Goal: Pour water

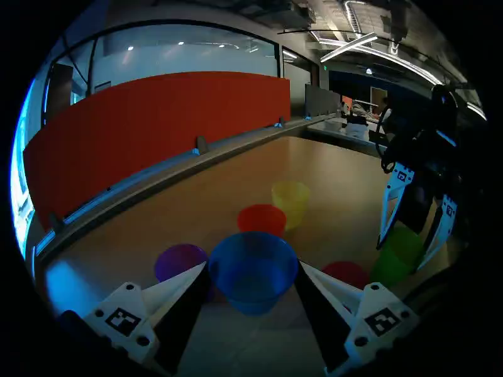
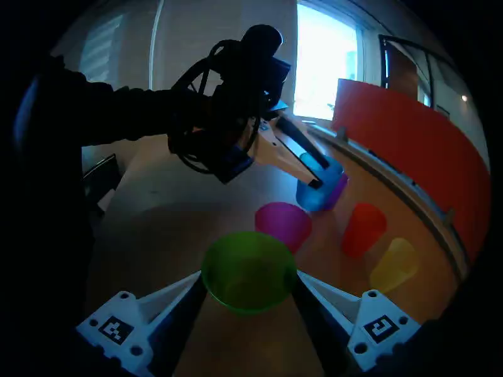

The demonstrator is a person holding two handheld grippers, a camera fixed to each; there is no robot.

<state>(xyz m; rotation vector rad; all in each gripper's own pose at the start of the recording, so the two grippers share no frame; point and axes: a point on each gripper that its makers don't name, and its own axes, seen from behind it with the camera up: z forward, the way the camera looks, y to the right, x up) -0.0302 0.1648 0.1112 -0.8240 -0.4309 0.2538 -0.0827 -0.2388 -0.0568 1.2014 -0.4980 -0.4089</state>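
Observation:
My left gripper (image 1: 253, 267) is shut on a blue cup (image 1: 253, 279), held upright with its mouth facing me. My right gripper (image 2: 249, 273) is shut on a green cup (image 2: 248, 276), also upright. In the left gripper view the right gripper (image 1: 405, 251) holds the green cup (image 1: 399, 251) at the far right. In the right gripper view the left gripper (image 2: 317, 176) grips the blue cup (image 2: 313, 188) just above the table (image 2: 163, 207). I cannot tell whether either cup holds water.
Other cups stand on the wooden table (image 1: 327, 169): purple (image 1: 179, 261), red-orange (image 1: 261, 218), yellow (image 1: 290, 201) and magenta (image 1: 346, 273). A red partition (image 1: 157, 125) lines the far edge. A dark sleeve (image 2: 113, 113) reaches across the right gripper view.

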